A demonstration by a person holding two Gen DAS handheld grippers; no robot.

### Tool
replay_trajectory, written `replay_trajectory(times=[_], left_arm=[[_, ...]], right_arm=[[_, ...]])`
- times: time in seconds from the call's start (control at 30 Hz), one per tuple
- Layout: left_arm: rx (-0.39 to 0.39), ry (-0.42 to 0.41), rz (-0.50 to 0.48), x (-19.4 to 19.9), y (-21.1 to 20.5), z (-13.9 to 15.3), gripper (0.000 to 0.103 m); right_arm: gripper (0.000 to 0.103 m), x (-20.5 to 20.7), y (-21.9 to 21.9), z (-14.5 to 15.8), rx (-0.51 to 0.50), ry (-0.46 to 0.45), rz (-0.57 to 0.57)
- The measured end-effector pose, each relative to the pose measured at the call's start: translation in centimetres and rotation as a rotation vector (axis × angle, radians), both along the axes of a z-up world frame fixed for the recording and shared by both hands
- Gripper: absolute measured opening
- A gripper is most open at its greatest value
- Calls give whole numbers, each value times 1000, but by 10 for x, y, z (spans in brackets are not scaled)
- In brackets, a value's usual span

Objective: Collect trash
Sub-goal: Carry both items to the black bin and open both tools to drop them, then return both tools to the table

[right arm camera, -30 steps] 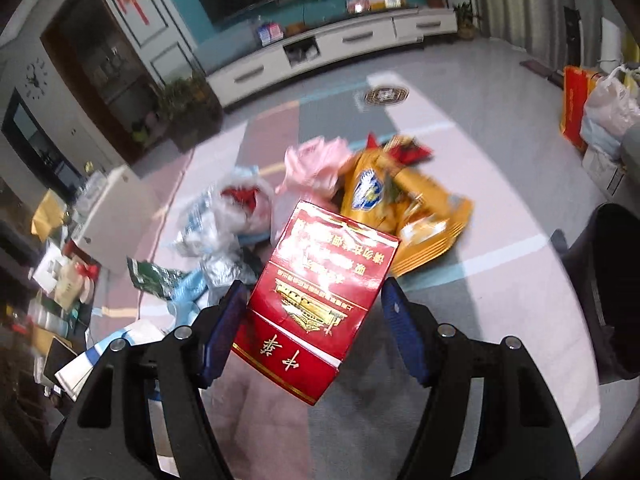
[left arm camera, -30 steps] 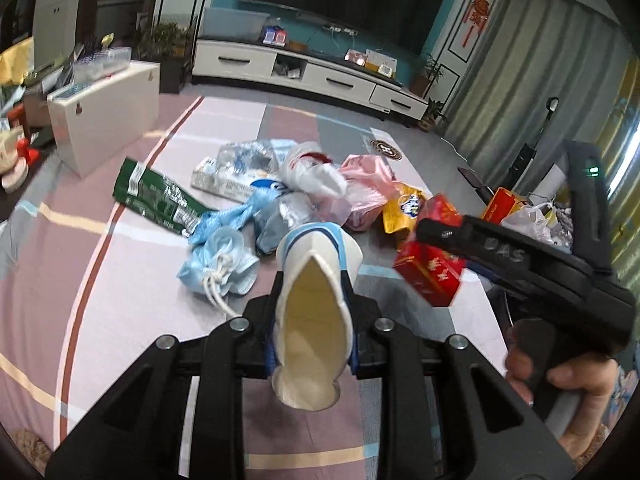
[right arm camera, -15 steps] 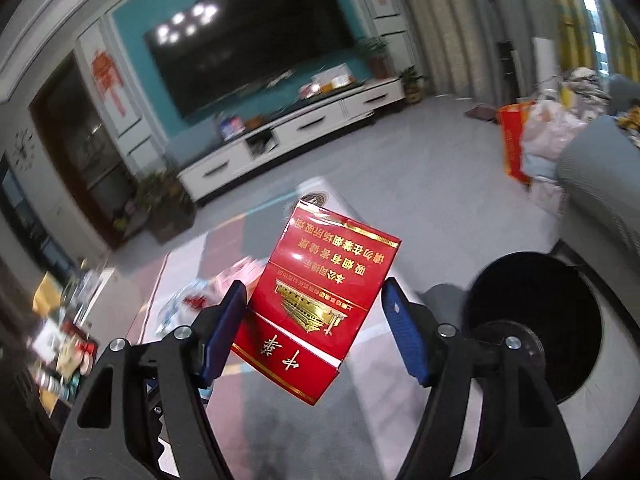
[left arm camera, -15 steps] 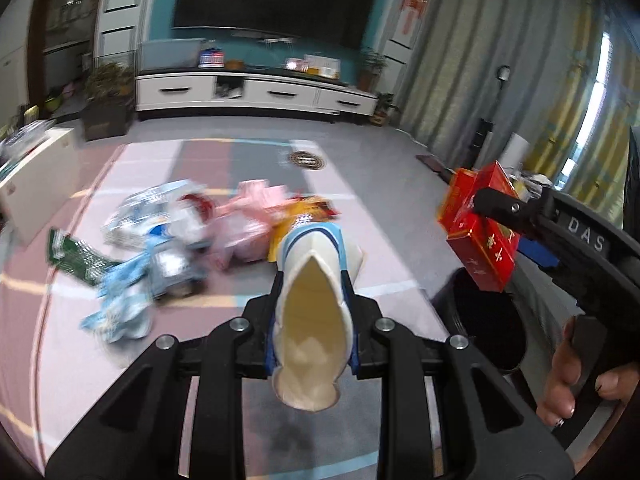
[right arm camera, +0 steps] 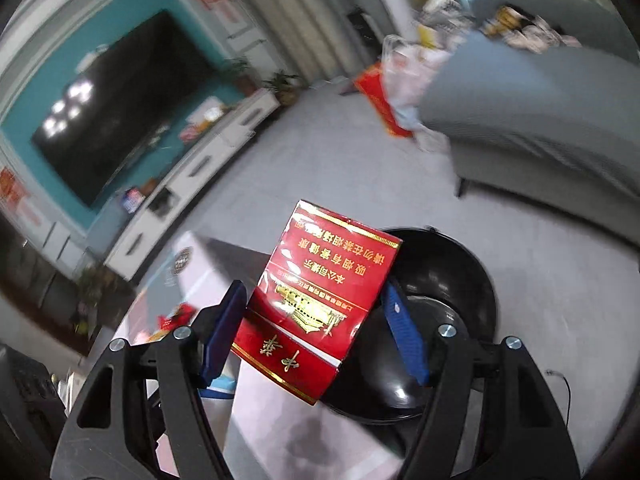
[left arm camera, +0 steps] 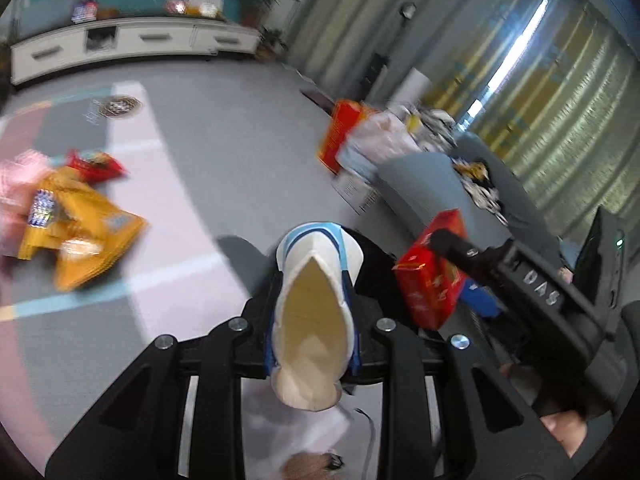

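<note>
Grey floor (left arm camera: 224,128): yellow wrappers (left arm camera: 80,236), black bin (right arm camera: 452,280), red bag (left arm camera: 340,136).

A dark wall television (right arm camera: 116,120) hangs on the teal wall; below stands a white low cabinet (left arm camera: 132,46); grey sofa (right arm camera: 532,120) at right.

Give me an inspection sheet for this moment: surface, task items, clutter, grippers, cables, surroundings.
Surface: grey floor with a pale pink rug strip.
Job's things: squashed paper cup and red carton, both held; black bin open-topped, just beyond the carton.
Clutter: yellow snack bags and a red wrapper lying on the rug; blurred.
Grippers: left hand-held gripper shut on the cup; right hand-held gripper shut on the carton, at the bin.
Cables: thin black lead on the floor by the bin.
Surroundings: grey sofa, bags beside it, TV, white cabinet, curtains.
</note>
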State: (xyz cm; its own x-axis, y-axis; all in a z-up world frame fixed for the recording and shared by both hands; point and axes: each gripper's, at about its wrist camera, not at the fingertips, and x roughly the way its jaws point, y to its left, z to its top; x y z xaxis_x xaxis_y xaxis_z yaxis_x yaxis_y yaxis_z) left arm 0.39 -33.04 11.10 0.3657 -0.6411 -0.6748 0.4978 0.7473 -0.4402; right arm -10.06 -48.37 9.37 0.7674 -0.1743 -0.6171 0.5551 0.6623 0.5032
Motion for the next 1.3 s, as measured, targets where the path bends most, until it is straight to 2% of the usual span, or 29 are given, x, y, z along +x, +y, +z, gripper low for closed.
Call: replay_trajectory(times=[0.13, 0.27, 0.47, 0.53, 0.57, 0.6, 0.77, 0.83, 1.03, 1.1, 1.3], left_arm=[[-14, 66, -46, 9, -33, -24, 28], [-13, 129, -65, 14, -52, -48, 29], [7, 146, -79, 16, -66, -63, 35], [-4, 155, -72, 17, -66, -64, 53], [-18, 161, -68, 19, -65, -63, 56], [-26, 165, -65, 19, -65, -62, 61], [-16, 126, -59, 13, -52, -49, 75], [-18, 97, -37, 11, -39, -39, 85], [28, 5, 79, 9, 26, -10, 97], [41, -8, 135, 10, 56, -2, 98], [90, -38, 392, 10, 162, 28, 99]], right_arm=[[69, -2, -24, -30, 54, 86, -83], [69, -6, -36, -46, 95, 120, -115], [70, -4, -33, -53, 108, 146, -119], [75, -1, -33, -54, 111, 153, -109], [83, -1, -33, -54, 110, 151, -107], [87, -1, -33, -53, 107, 149, -109], [92, -4, -30, -46, 80, 143, -111], [92, -4, -27, -43, 63, 145, -112], [93, 8, -6, -28, -12, 145, -63], [93, 12, 4, -23, -41, 145, -42], [93, 28, 41, -1, -149, 130, 37]])
